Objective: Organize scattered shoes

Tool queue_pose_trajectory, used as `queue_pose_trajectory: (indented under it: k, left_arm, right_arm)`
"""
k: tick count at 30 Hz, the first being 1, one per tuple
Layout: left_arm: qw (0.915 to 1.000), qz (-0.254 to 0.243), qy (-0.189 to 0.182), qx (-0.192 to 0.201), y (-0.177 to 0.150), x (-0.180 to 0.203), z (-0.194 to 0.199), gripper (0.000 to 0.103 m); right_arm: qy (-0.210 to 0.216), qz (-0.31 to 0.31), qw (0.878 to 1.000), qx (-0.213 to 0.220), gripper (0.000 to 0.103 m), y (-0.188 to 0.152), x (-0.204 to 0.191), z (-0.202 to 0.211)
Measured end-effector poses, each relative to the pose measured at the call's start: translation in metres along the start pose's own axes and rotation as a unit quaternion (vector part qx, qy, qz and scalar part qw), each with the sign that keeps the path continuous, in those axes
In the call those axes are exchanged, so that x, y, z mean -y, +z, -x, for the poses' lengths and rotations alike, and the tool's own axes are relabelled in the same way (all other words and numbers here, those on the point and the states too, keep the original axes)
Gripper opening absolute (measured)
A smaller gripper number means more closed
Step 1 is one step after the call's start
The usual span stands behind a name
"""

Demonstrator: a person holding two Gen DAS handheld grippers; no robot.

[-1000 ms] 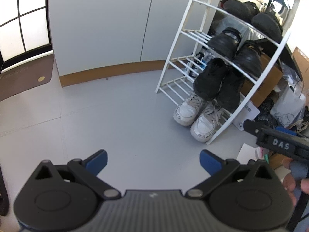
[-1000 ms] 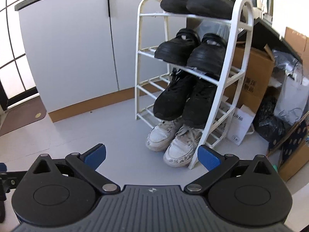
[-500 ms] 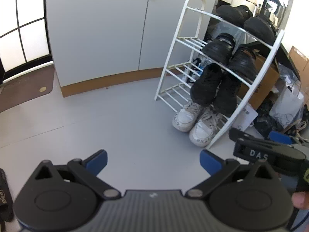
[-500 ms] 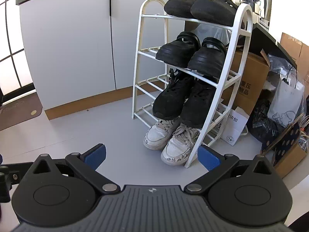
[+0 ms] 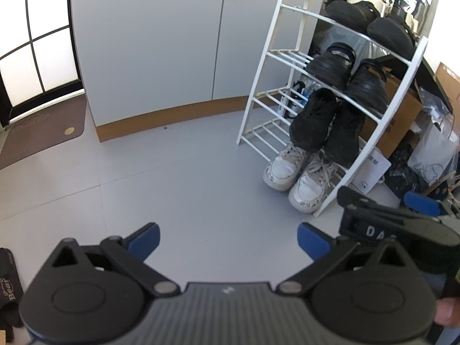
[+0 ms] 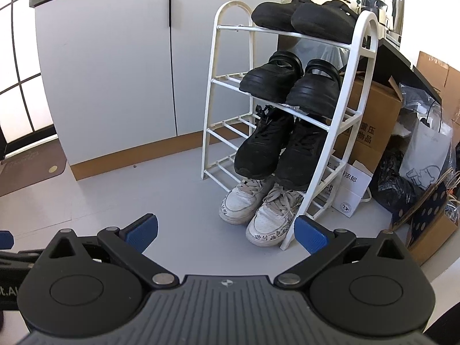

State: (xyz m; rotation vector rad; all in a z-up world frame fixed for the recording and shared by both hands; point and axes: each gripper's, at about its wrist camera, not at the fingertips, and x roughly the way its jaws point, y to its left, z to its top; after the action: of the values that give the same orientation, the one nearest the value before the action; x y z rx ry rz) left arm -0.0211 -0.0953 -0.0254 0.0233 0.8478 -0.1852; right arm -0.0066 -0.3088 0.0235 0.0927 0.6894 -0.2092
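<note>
A white wire shoe rack (image 6: 356, 57) (image 5: 414, 60) stands on the grey floor against the cabinet. It holds black clogs (image 6: 302, 17) on top, black strap shoes (image 6: 273, 77) below, black sneakers (image 6: 264, 149) under those, and white sneakers (image 6: 247, 198) (image 5: 287, 166) at the bottom. My left gripper (image 5: 227, 238) is open and empty over bare floor, well short of the rack. My right gripper (image 6: 225, 230) is open and empty too, facing the white sneakers. A black slipper (image 5: 8, 276) lies at the left edge of the left wrist view.
White cabinet doors (image 6: 115, 72) with a brown base fill the back. A brown doormat (image 5: 43, 132) lies at the left. A cardboard box (image 6: 373, 120), paper bags (image 6: 425, 152) and black plastic bags (image 6: 394, 181) crowd the right of the rack. The right gripper's body (image 5: 388, 224) shows in the left wrist view.
Both grippers have drawn back from the rack and tilted, so it looks smaller and more upright. The black slipper has come into the left wrist view. Both stay open.
</note>
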Motion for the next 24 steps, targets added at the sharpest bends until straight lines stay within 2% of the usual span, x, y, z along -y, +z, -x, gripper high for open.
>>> queue_pose_trajectory:
  k: [24]
  left_arm:
    - [0.9999, -0.011, 0.0, -0.005, -0.0044, -0.0047, 0.0034, 0.103]
  right_arm:
    - [0.005, 0.018, 1.0, 0.001, 0.103, -0.0053, -0.0064, 0.0019]
